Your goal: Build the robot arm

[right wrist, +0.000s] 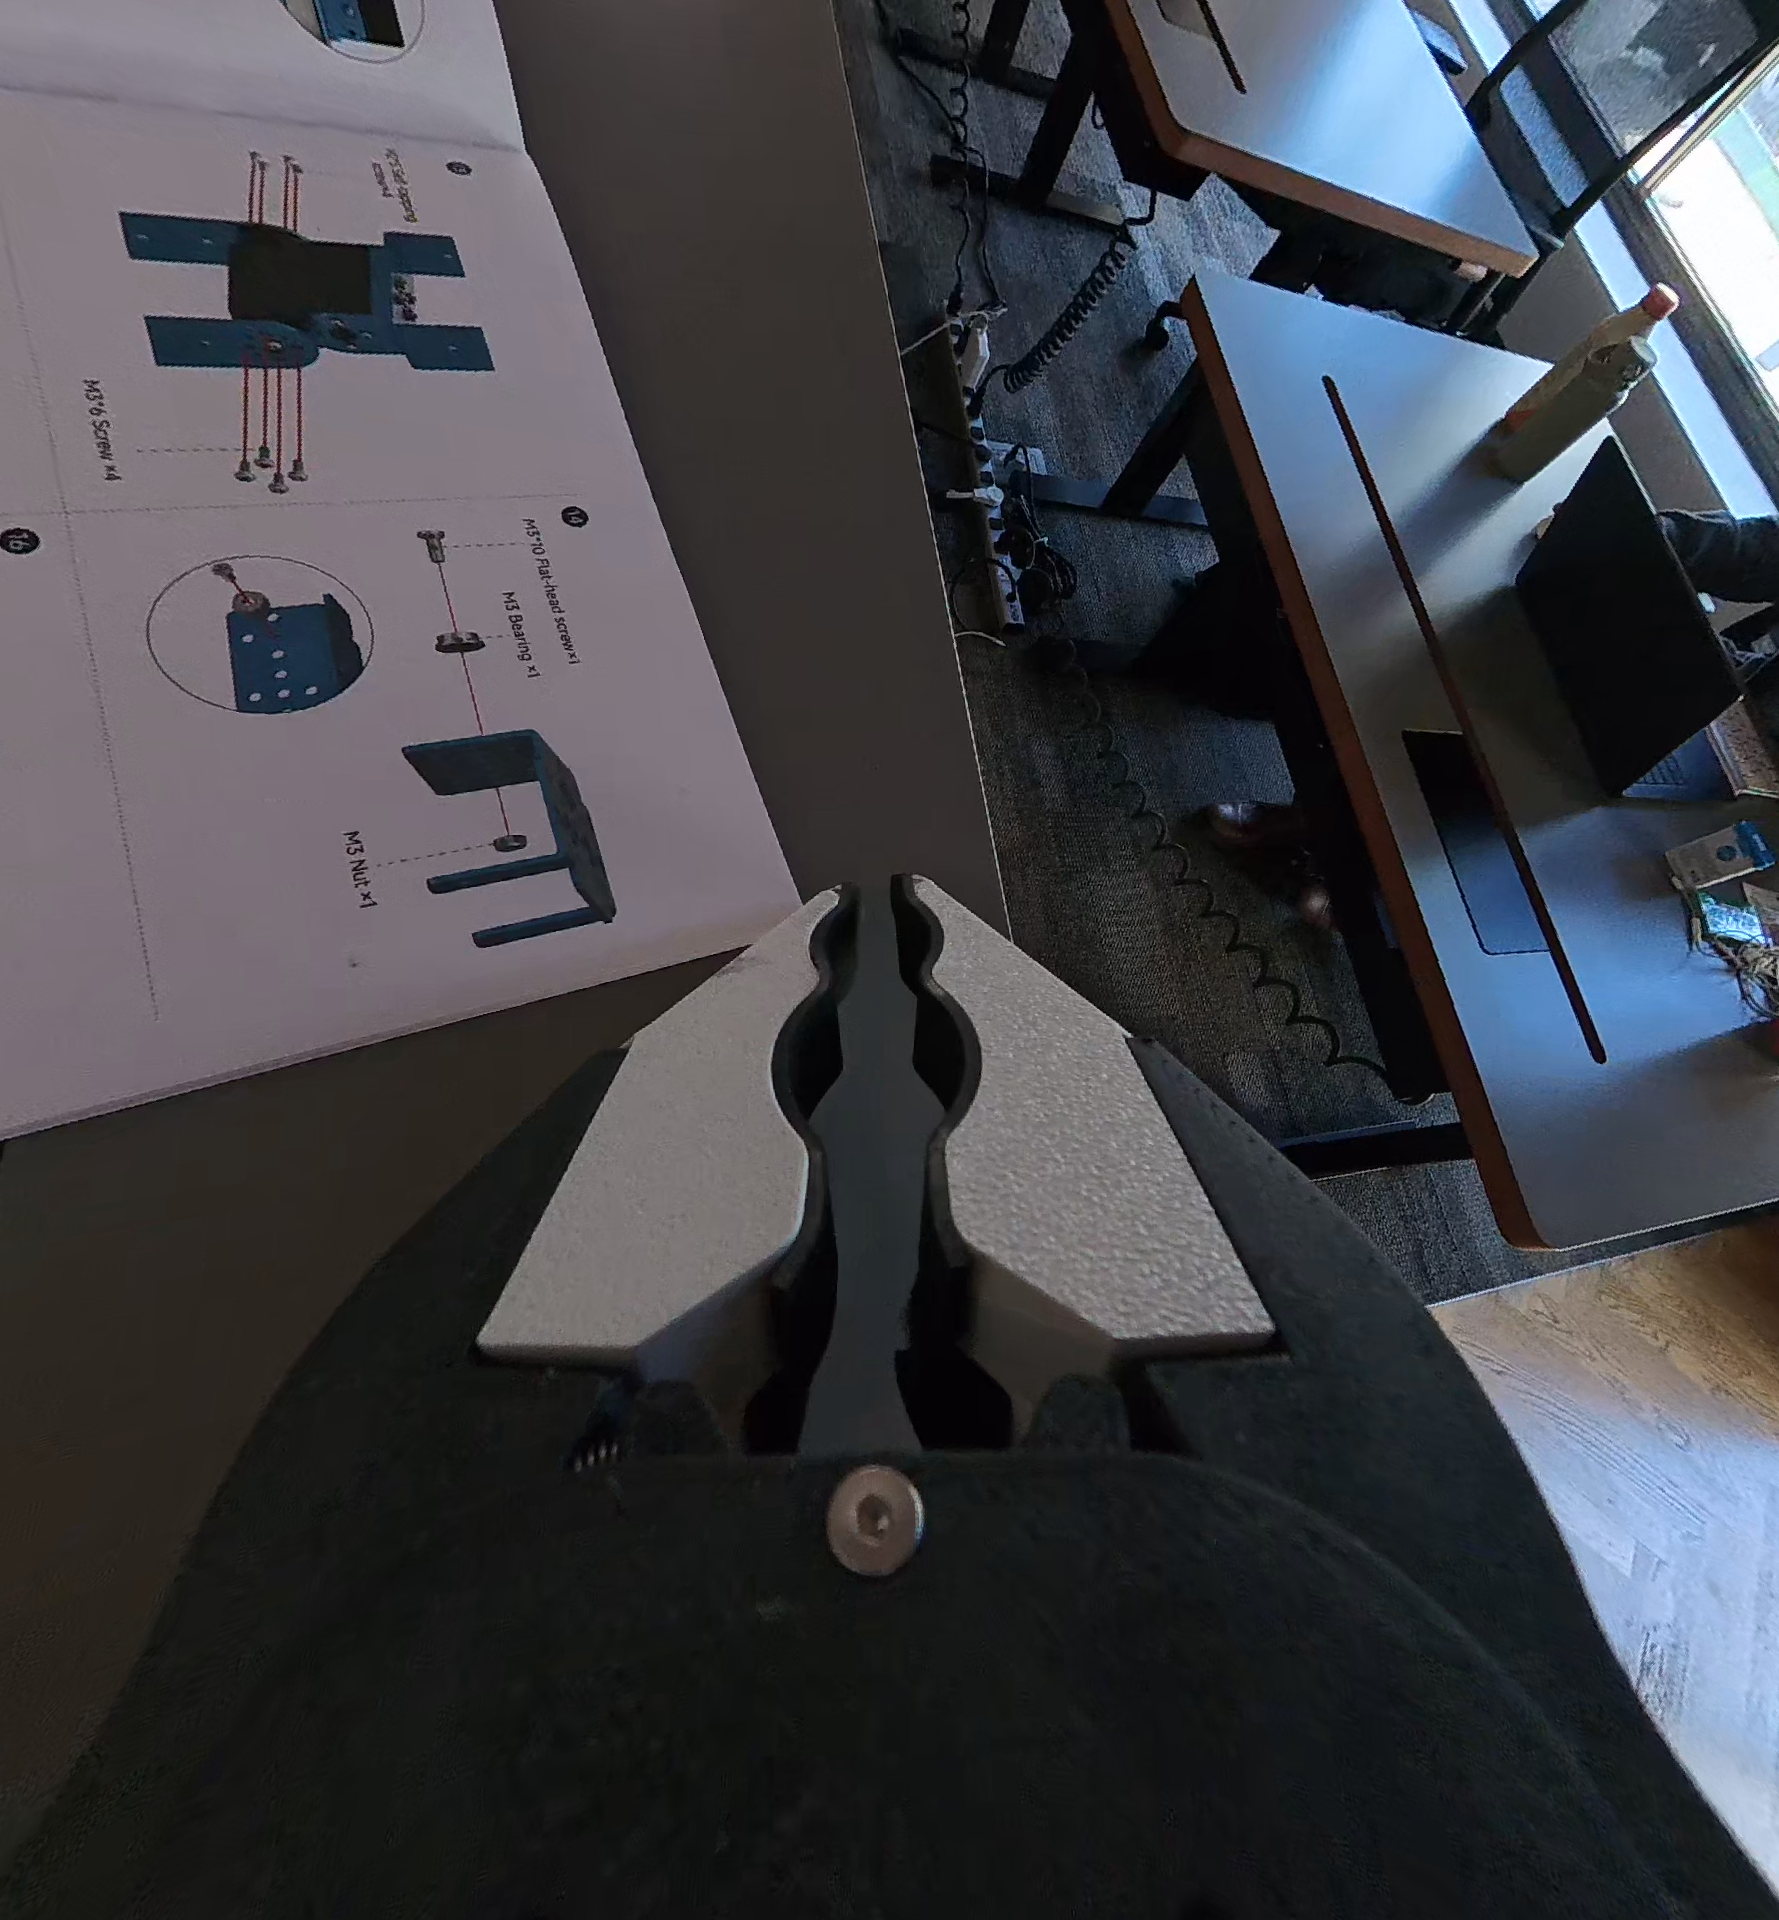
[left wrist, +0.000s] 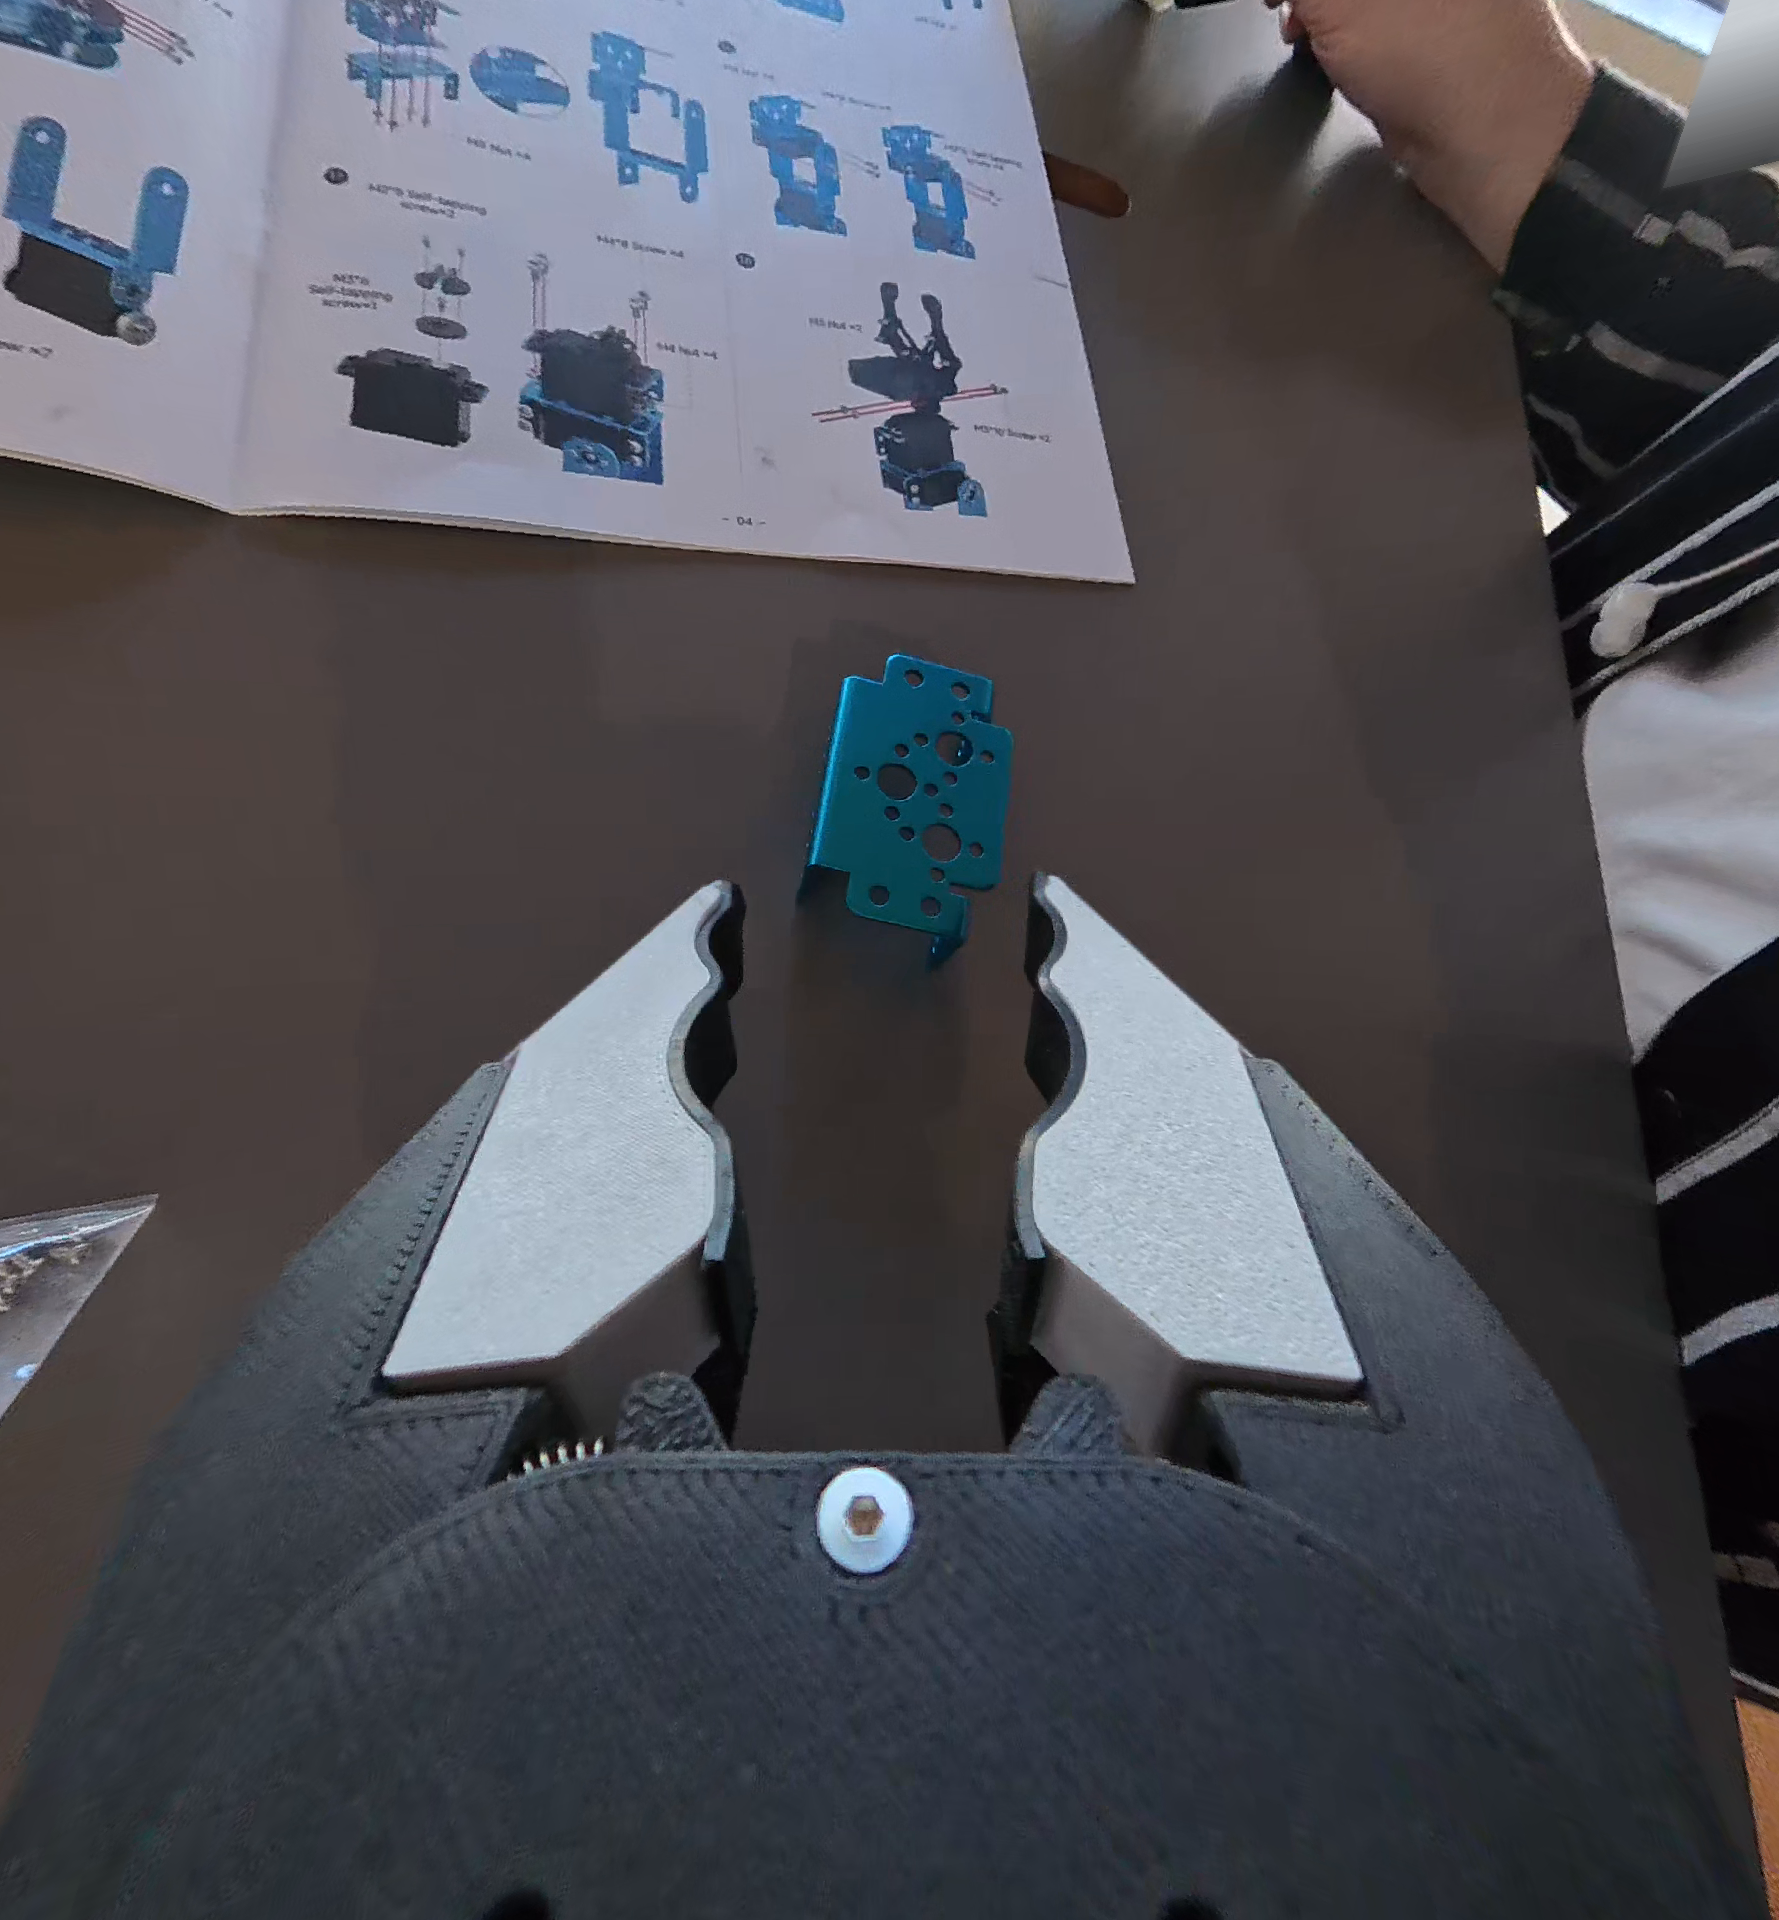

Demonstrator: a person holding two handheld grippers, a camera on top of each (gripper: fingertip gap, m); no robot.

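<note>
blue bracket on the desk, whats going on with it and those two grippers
A person holds a gripper in each hand over a dark table. The left gripper is open, its fingertips just short of the blue bracket, which lies untouched on the table. The right gripper is shut on nothing, beside an open instruction booklet near the table's edge. A clear bag of small hardware lies to the left.

The blue bracket (left wrist: 906, 805) looked like anodised metal with a satin sheen. At ten o'clock lay a matt paper manual (left wrist: 511, 260); the tabletop (left wrist: 345, 831) was smooth and matt. Left gripper (left wrist: 885, 904) fingers (left wrist: 594, 1143) were grainy grey plastic in ridged black printed plastic.
</note>
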